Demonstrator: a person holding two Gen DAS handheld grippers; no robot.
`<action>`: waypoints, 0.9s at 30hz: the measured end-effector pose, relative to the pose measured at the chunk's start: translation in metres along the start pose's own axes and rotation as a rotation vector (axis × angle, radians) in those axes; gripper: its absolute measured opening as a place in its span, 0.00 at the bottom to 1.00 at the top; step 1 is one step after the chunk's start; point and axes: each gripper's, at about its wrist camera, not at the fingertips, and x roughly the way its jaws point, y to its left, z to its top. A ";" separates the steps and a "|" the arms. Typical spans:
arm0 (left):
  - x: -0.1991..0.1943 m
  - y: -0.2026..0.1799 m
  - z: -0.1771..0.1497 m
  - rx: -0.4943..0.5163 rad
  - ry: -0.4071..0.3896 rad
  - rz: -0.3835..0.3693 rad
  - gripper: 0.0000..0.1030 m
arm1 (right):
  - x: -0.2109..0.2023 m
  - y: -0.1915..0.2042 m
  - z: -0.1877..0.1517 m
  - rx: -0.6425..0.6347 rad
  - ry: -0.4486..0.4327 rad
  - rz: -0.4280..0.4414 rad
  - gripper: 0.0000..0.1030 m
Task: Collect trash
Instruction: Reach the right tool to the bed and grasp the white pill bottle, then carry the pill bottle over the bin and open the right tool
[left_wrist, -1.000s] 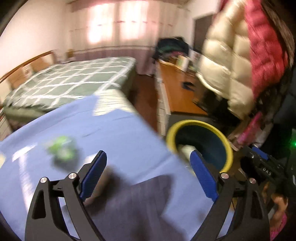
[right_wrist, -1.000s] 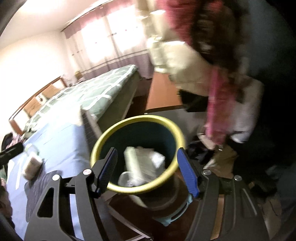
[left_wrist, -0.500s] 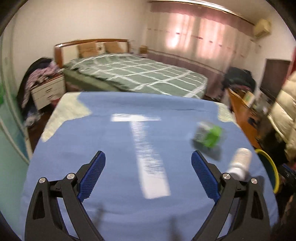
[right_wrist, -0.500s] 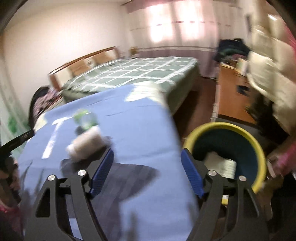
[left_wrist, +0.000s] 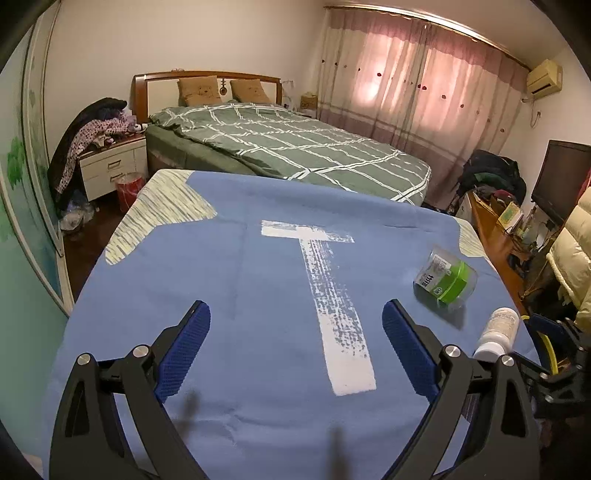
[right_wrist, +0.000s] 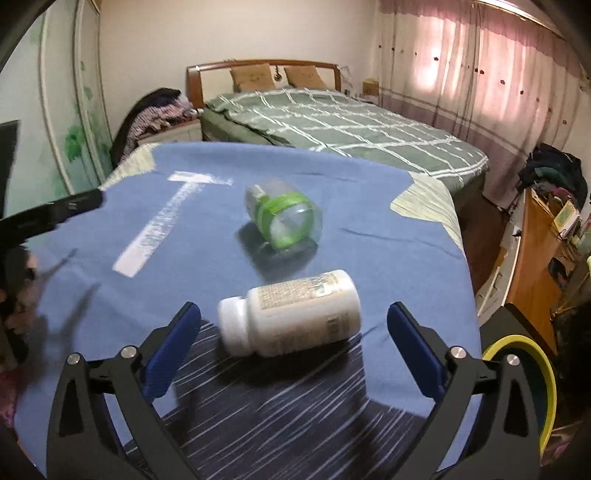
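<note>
A white pill bottle lies on its side on the blue cloth, cap to the left. My right gripper hovers over it with jaws opening wide; the bottle sits in the gap, untouched by the pads. Beyond it lies a clear plastic jar with a green band. In the left wrist view the jar and the white bottle lie at the right. My left gripper is open over bare cloth beside a white tape T. The yellow-rimmed bin stands off the table's right edge.
A bed with a green checked cover lies behind the table. A nightstand piled with clothes stands at the left. A wooden desk and a TV are at the right. The left gripper's arm reaches in at the left.
Both grippers have swung left from the yellow-rimmed bin to the blue table. The right gripper's jaws have widened and now straddle the white bottle. The left gripper has settled over the tape T.
</note>
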 end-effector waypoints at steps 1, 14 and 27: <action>0.001 0.001 0.000 -0.006 0.004 0.002 0.90 | 0.005 0.000 0.002 0.006 0.011 0.005 0.93; 0.004 0.001 -0.003 -0.010 0.022 -0.007 0.90 | 0.031 -0.005 -0.001 0.029 0.053 0.049 0.82; 0.009 -0.005 -0.006 0.003 0.040 -0.015 0.90 | 0.003 -0.023 -0.006 0.142 0.001 -0.038 0.82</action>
